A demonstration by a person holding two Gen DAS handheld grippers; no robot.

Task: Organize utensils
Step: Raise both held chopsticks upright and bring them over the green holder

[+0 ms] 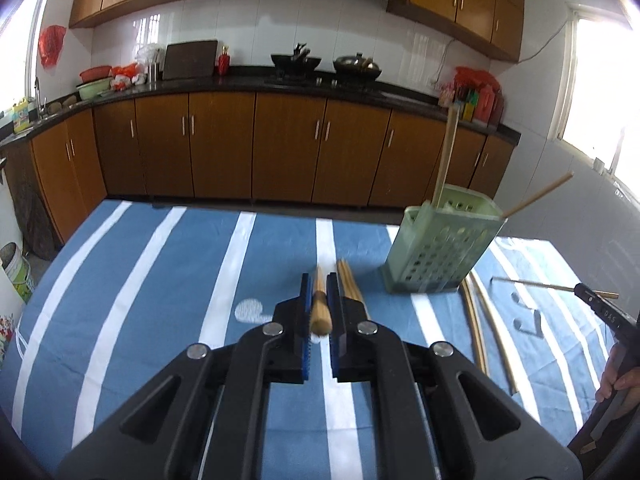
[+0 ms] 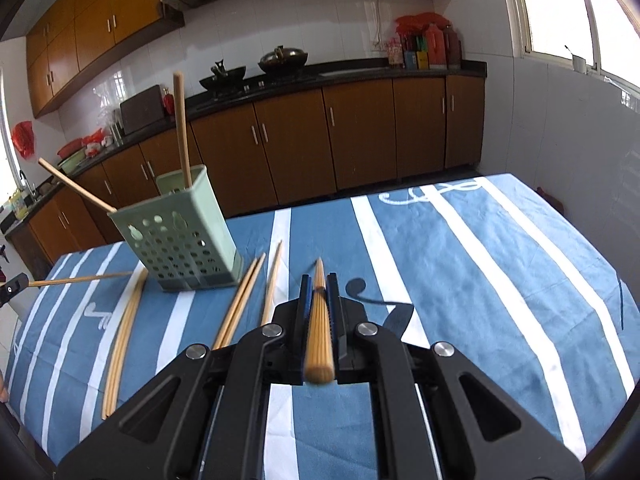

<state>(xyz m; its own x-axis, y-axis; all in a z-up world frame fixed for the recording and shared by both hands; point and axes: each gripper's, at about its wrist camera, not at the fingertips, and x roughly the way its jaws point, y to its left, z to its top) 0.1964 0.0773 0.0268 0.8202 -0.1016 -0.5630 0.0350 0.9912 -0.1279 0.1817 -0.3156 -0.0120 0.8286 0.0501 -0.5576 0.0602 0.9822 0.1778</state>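
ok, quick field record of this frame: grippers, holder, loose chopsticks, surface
left gripper: shut on a chopstick
right gripper: shut on a chopstick
holder: green perforated holder upright on the table, two chopsticks in it, one near upright, one leaning out
loose chopsticks: several on the cloth beside the holder, a pair at the side away from the right gripper
surface: blue cloth with white stripes

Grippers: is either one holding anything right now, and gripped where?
Each holds one chopstick. The left gripper clamps its chopstick near the thick end; the right gripper clamps its chopstick nearer the tip.
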